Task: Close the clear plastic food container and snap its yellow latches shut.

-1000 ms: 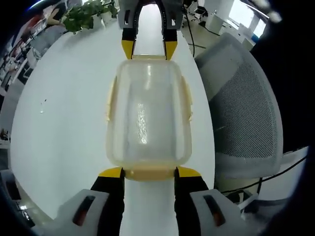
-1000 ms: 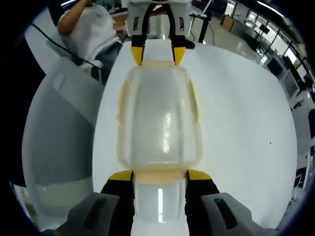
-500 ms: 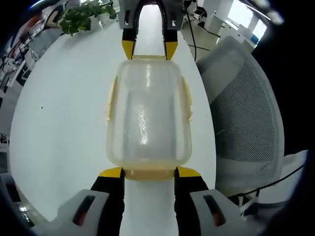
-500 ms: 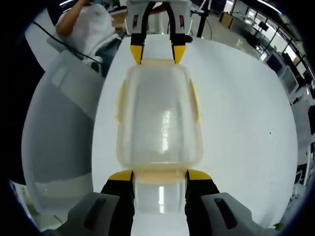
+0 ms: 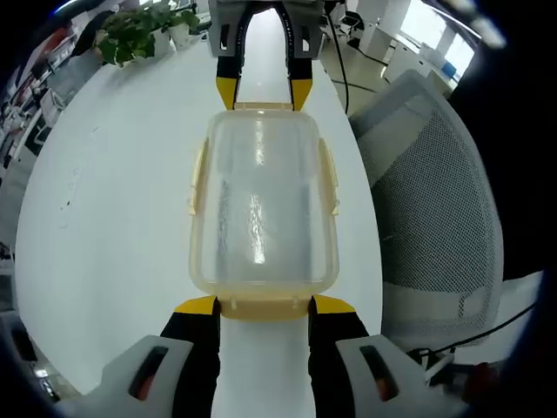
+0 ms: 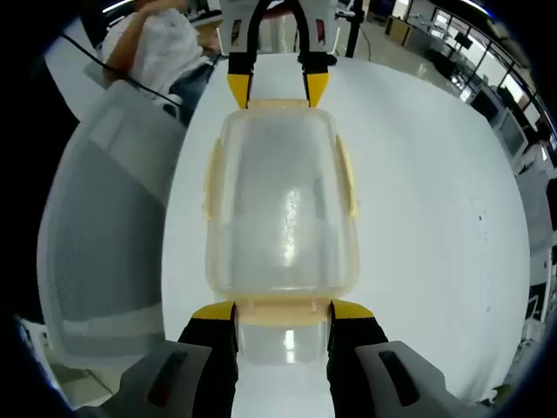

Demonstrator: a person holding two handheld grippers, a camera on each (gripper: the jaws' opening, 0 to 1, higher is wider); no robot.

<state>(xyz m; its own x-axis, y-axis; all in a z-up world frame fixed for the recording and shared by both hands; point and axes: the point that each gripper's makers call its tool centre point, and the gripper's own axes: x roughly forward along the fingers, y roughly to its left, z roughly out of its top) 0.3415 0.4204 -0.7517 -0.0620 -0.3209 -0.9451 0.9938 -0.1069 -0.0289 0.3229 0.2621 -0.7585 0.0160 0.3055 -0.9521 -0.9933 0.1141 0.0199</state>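
The clear plastic container [image 5: 261,205] with pale yellow latches lies lengthwise between my two grippers over the white round table [image 5: 104,218]. Its lid sits on top. My left gripper [image 5: 265,306] has its yellow-tipped jaws set against the two ends of the near end latch [image 5: 265,308]. From the far end the right gripper [image 5: 264,91] grips the opposite end latch the same way. In the right gripper view, the container [image 6: 283,209] runs from my right gripper [image 6: 283,312] up to the left gripper [image 6: 277,87]. The side latches [image 5: 331,178] lie along the long walls.
A grey mesh chair [image 5: 435,200] stands beside the table edge; the chair [image 6: 96,235] is also in the right gripper view. A potted plant [image 5: 130,30] sits at the table's far side. A person in white [image 6: 165,43] sits beyond the chair. Bare tabletop [image 6: 435,218] stretches to one side.
Both views have drifted a little over the table while the container keeps its place between the two grippers. The jaws stand as before.
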